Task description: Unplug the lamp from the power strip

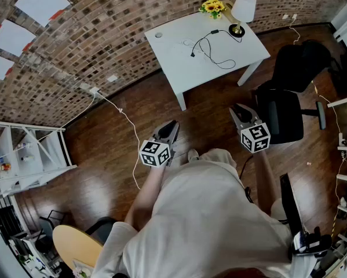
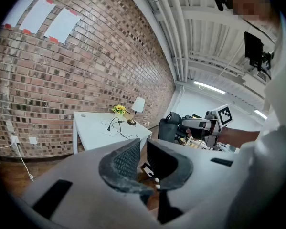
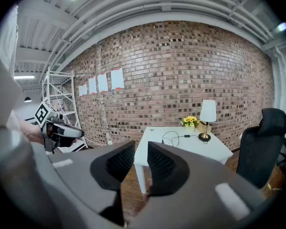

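My left gripper (image 1: 171, 127) and right gripper (image 1: 240, 112) hover over the wooden floor (image 1: 103, 149), jaws slightly parted, gripping nothing. The right gripper view catches the white shelving rack (image 3: 57, 94); the left gripper view doesn't. Well ahead, the lamp (image 1: 243, 9) stands on the white table's (image 1: 179, 62) far corner, its black cord (image 1: 216, 54) trailing, by the brick wall (image 1: 103, 28).

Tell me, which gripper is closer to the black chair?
The right gripper. It is just beside the black chair, while the left gripper is farther away, over the wooden floor.
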A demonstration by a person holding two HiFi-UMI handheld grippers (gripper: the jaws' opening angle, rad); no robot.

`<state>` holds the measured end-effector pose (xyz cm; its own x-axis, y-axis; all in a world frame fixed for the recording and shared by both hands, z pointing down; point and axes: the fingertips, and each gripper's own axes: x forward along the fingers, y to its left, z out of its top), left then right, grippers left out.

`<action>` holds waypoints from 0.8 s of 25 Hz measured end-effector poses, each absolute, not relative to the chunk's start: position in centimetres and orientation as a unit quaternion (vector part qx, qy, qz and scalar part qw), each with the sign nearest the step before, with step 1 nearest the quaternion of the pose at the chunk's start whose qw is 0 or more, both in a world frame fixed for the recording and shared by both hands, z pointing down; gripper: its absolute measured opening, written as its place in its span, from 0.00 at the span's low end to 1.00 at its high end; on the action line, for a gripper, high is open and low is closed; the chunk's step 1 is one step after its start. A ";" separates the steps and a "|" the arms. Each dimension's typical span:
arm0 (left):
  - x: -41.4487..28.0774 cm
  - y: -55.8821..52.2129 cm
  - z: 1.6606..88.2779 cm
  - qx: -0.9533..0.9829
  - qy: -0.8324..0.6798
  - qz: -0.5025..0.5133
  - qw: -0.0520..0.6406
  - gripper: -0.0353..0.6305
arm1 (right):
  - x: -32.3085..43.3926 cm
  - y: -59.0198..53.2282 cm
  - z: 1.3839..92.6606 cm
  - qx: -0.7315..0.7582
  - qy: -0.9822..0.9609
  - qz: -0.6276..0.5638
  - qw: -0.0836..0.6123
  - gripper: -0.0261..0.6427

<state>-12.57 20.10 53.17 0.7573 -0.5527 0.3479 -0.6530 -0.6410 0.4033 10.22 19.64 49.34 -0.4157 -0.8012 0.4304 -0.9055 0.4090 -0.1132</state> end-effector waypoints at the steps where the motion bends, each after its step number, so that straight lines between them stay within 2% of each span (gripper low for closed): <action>1: -12.7 19.6 53.5 0.900 -0.335 0.098 0.262 0.11 | 10.1 19.2 49.5 0.519 -0.824 0.167 0.156 0.15; 12: -11.8 15.4 56.0 0.896 -0.328 0.129 0.271 0.11 | 11.4 14.4 52.0 0.525 -0.815 0.188 0.155 0.15; 20: -11.1 8.1 58.4 0.877 -0.355 0.150 0.288 0.11 | 11.7 4.9 54.6 0.492 -0.833 0.191 0.168 0.15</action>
<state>-11.09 8.07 58.40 0.7024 -0.5365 0.4678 -0.7094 -0.5817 0.3980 11.69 4.92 54.57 -0.4595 -0.7545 0.4686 -0.8833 0.4431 -0.1528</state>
